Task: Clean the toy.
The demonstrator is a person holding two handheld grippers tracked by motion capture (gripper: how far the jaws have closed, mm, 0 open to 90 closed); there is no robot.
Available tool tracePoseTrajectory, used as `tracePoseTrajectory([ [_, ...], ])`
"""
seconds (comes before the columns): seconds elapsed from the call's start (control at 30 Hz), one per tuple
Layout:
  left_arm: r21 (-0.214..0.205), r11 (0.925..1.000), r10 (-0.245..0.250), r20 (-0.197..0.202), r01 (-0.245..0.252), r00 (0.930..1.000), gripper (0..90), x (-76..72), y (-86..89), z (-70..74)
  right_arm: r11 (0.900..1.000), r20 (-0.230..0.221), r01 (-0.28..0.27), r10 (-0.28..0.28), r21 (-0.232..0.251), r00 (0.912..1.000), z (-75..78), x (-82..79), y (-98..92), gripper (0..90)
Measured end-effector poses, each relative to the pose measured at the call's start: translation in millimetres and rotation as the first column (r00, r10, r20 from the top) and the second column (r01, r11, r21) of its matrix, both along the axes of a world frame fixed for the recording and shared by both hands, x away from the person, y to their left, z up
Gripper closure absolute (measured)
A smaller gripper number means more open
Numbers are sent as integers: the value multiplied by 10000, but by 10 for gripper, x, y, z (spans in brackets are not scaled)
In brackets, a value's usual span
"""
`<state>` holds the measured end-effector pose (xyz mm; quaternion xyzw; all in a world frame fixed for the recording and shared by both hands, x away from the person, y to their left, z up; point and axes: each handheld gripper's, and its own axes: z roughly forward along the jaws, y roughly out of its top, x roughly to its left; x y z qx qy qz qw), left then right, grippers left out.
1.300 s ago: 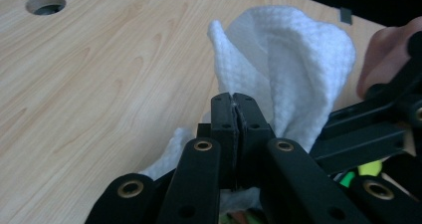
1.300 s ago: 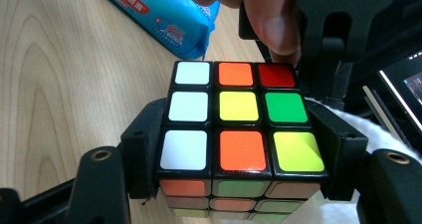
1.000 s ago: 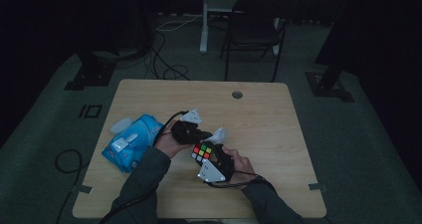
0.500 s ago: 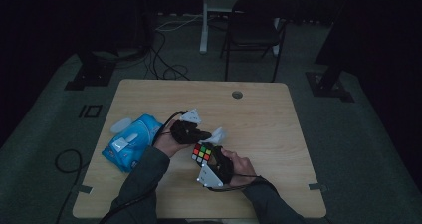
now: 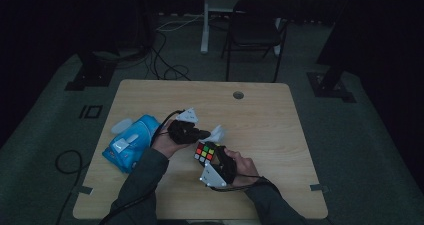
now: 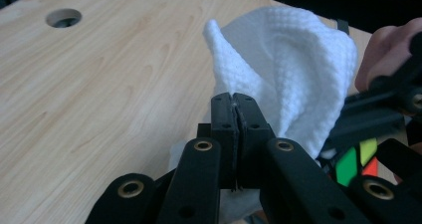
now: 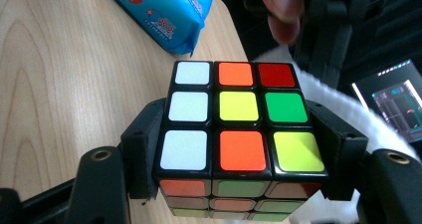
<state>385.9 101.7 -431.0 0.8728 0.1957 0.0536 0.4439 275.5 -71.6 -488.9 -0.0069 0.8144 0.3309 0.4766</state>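
The right claw (image 7: 234, 149) is clamped on the puzzle cube (image 7: 234, 119), held just above the surface (image 5: 260, 120) — the left claw (image 6: 234, 104) pinches a white cloth (image 6: 293, 79) right beside it.

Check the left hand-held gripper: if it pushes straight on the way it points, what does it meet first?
Likely bare table. The left hand-held gripper is pinched shut on the white cloth, which it would carry along; the cube sits off to one side.

Glossy plastic cube (image 7: 234, 129); white waffle-textured cloth (image 6: 293, 84); matt pale wood table (image 6: 99, 84).
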Motion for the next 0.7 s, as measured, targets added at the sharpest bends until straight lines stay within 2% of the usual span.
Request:
tracePoseTrajectory([
  [0.03, -62, 9999, 115, 91, -114, 9999, 892, -16, 21, 5, 10000, -56, 38, -37, 81, 10000, 1, 10, -10, 340],
  [0.17, -459, 9971, 638, 527, -614, 9966, 892, -100, 64, 6, 9969, -793, 147, -86, 769, 9968, 34, 72, -68, 339],
  [0.2, -576, 9957, 760, 598, -726, 9953, 892, -121, 72, 2, 9933, -1124, 194, -64, 1142, 9936, 58, 101, -98, 340],
  [0.33, -909, 9912, 1032, 794, -959, 9915, 891, -194, 100, -1, 9886, -1434, 242, -27, 1486, 9897, 79, 124, -130, 340],
  [0.37, -929, 9907, 1077, 880, -994, 9903, 891, -214, 103, 1, 9797, -1867, 322, 55, 1981, 9824, 100, 156, -169, 340],
  [0.43, -948, 9899, 1141, 945, -1051, 9890, 891, -241, 106, 3, 9773, -1996, 356, 69, 2087, 9799, 107, 167, -183, 340],
  [0.57, -1074, 9886, 1169, 1014, -1059, 9880, 889, -282, 112, 2, 9506, -2873, 535, 386, 3059, 9571, 136, 235, -265, 340],
  [0.6, -1072, 9883, 1196, 1048, -1084, 9873, 889, -295, 107, 1, 9468, -2990, 566, 430, 3167, 9533, 141, 246, -279, 340],
  [0.63, -1106, 9881, 1182, 1027, -1067, 9877, 889, -303, 104, -1, 9362, -3276, 668, 534, 3449, 9433, 147, 273, -310, 339],
  [0.7, -1104, 9885, 1144, 1032, -1029, 9881, 889, -316, 98, -3, 9337, -3331, 676, 573, 3517, 9411, 149, 285, -323, 340],
])
